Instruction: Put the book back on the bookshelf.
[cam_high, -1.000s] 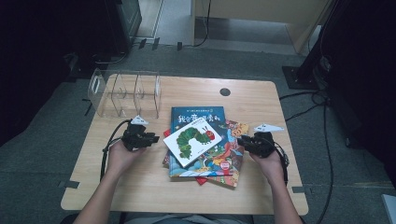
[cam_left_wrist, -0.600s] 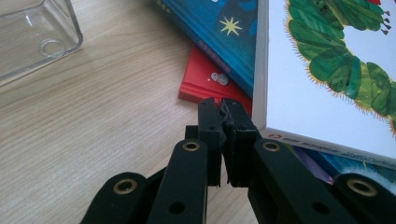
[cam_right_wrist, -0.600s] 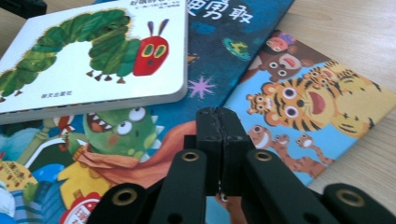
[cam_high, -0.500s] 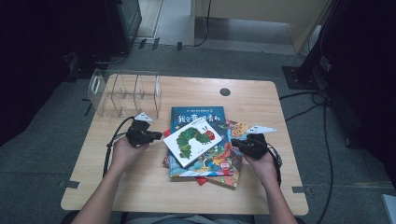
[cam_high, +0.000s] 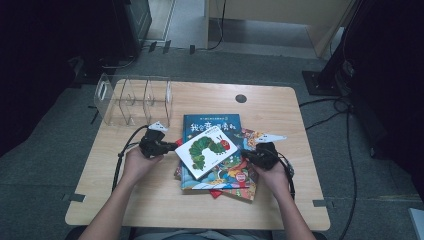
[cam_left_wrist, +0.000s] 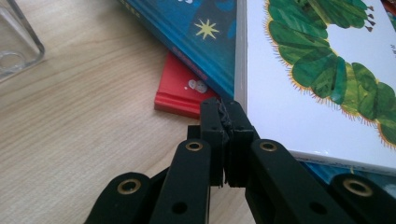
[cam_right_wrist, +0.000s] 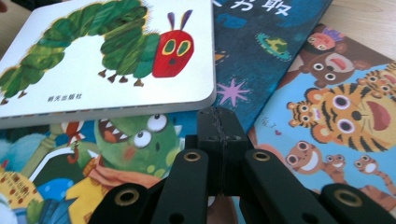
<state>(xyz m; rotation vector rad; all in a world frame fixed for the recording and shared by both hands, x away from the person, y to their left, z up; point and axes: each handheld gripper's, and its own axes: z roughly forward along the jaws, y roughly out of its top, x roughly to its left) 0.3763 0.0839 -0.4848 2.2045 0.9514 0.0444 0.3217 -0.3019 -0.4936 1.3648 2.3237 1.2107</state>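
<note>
A white board book with a green caterpillar (cam_high: 207, 150) lies tilted on top of a stack of picture books in the middle of the table. My left gripper (cam_high: 172, 147) is level at the stack's left edge. Its jaws are shut with nothing between them, and its tips (cam_left_wrist: 223, 109) sit at the corner of the caterpillar book (cam_left_wrist: 327, 74), over a red book (cam_left_wrist: 180, 91). My right gripper (cam_high: 246, 154) is at the stack's right side, also shut and empty. Its tips (cam_right_wrist: 219, 116) are just below the caterpillar book's edge (cam_right_wrist: 102, 56), over a blue book (cam_right_wrist: 261, 51).
A clear acrylic divider rack (cam_high: 132, 100) stands at the table's back left. The stack also holds a tiger-cover book (cam_right_wrist: 336, 107) and a green-monster book (cam_right_wrist: 126, 144). A round cable hole (cam_high: 241, 98) sits near the far edge. Bare wood (cam_high: 295, 125) surrounds the stack.
My right gripper has slid a little to the left, closer to the stack of books. The left hand has stayed about where it was.
</note>
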